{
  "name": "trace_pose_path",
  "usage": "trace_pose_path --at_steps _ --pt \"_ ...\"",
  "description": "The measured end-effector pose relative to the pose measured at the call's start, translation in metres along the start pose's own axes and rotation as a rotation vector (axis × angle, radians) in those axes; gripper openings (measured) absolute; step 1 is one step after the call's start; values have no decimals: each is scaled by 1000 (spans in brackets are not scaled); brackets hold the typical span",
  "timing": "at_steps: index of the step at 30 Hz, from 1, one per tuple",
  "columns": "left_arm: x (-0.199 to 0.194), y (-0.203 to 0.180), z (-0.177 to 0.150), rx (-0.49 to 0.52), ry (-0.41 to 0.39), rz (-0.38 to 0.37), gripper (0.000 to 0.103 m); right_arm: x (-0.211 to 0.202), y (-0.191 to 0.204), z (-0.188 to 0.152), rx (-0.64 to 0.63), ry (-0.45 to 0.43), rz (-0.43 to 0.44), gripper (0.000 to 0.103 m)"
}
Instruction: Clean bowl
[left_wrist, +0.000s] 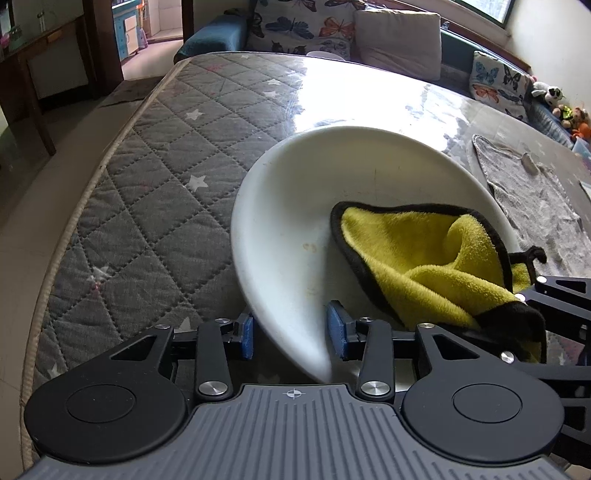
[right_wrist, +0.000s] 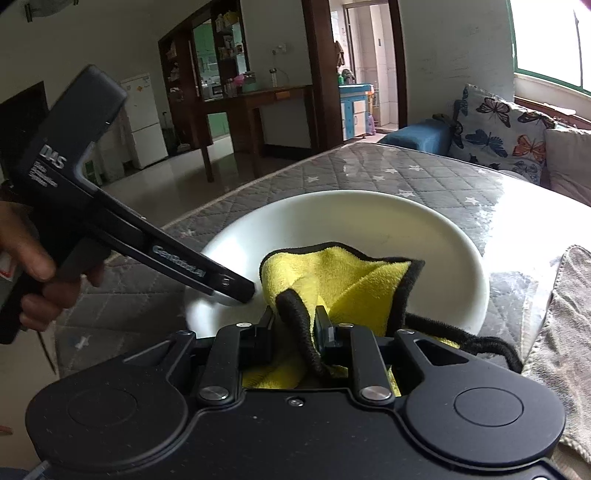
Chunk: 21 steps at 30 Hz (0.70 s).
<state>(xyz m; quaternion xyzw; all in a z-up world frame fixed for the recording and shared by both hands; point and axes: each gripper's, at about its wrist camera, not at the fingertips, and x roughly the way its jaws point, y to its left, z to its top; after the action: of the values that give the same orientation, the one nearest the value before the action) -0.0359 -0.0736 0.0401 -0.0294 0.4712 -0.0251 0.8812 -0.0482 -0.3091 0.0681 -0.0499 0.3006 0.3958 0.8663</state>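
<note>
A white bowl (left_wrist: 295, 229) sits tilted on the quilted grey table cover (left_wrist: 147, 192). My left gripper (left_wrist: 293, 332) straddles its near rim, one blue pad outside and one inside, apparently clamped on the rim. A yellow cloth (left_wrist: 417, 254) with black edging lies inside the bowl. My right gripper (right_wrist: 293, 332) is shut on the yellow cloth (right_wrist: 332, 280) and presses it into the bowl (right_wrist: 369, 221). The left gripper's body (right_wrist: 129, 236) reaches the bowl's left rim in the right wrist view.
A grey towel (left_wrist: 532, 192) lies on the table to the right of the bowl. Butterfly cushions (left_wrist: 303, 26) and a sofa stand behind the table. The table's left edge (left_wrist: 74, 221) drops to the floor. A wooden desk (right_wrist: 258, 107) stands further back.
</note>
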Motion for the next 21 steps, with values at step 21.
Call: trace_pose_path --at_steps 21 --pt "3 2 14 135 -29 46 35 3 -12 -8 -93 4 -124 22"
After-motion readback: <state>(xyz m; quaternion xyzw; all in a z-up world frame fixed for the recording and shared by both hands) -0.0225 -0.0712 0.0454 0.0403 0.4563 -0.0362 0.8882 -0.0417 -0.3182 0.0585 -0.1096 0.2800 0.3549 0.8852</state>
